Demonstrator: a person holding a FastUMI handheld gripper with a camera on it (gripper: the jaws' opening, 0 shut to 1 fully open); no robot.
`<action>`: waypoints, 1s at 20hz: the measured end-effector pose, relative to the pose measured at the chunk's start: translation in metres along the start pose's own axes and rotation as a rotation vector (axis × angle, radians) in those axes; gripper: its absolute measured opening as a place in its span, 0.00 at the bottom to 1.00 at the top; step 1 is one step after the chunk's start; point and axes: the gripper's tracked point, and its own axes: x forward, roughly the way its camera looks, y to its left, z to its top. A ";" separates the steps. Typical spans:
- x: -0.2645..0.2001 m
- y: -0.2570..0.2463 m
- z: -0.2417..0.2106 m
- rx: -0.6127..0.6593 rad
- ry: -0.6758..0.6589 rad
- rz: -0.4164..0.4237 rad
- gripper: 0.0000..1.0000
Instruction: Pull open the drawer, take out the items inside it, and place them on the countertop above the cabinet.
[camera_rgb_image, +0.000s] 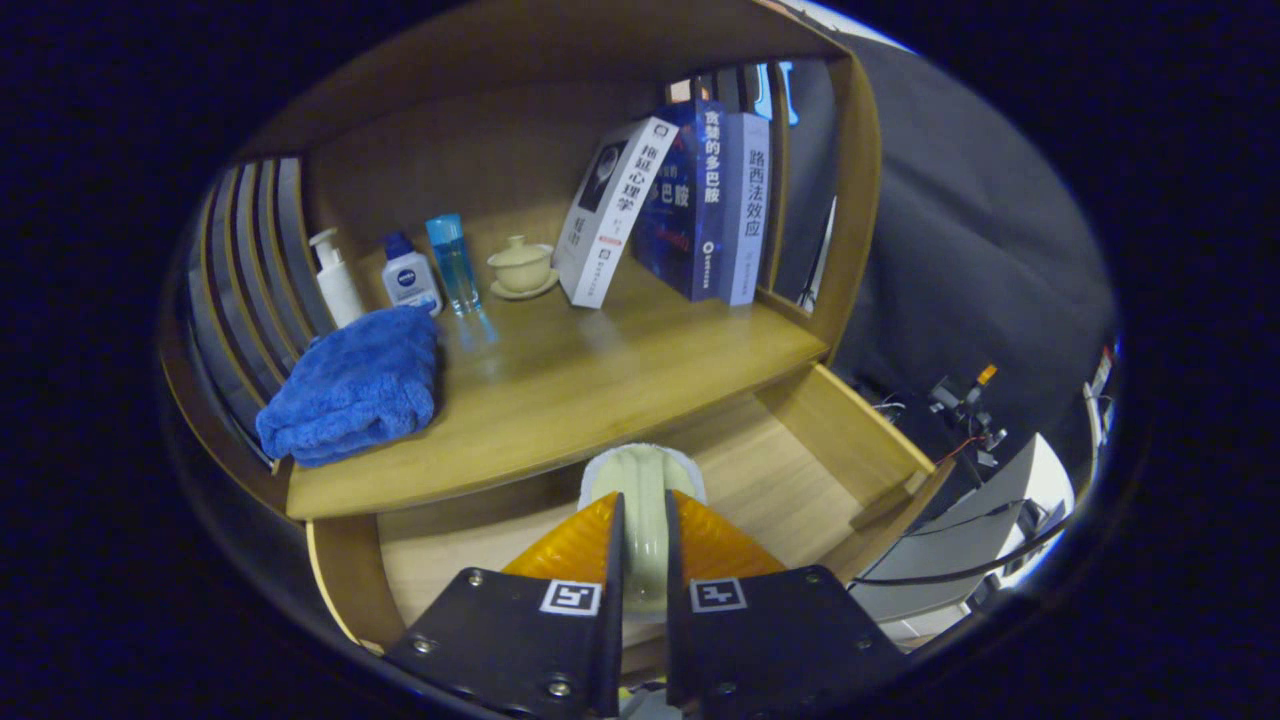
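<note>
I see a wooden countertop (600, 380) inside a shelf-like cabinet, with the drawer (800, 470) pulled open below its front edge. On the countertop lie a folded blue towel (355, 385), a white pump bottle (335, 280), a small white bottle with a blue cap (410, 275), a clear blue bottle (452, 262), a lidded cream cup on a saucer (522, 268) and three books (680, 210), the first leaning on the others. Dark cloth forms the wall to the right, with cables and grey equipment (980, 520) below it. My gripper (642, 540) has its fingers drawn close, clamped on a pale, cream-coloured item (642, 490) that sits between them, above the open drawer and just short of the countertop's edge. I cannot make out what the item is; its lower part is hidden by the fingers.
</note>
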 end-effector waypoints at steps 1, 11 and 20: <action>-0.005 -0.003 0.004 0.000 -0.013 -0.008 0.18; -0.045 0.008 0.078 -0.003 -0.187 0.015 0.18; 0.010 0.083 0.093 -0.089 -0.126 0.155 0.18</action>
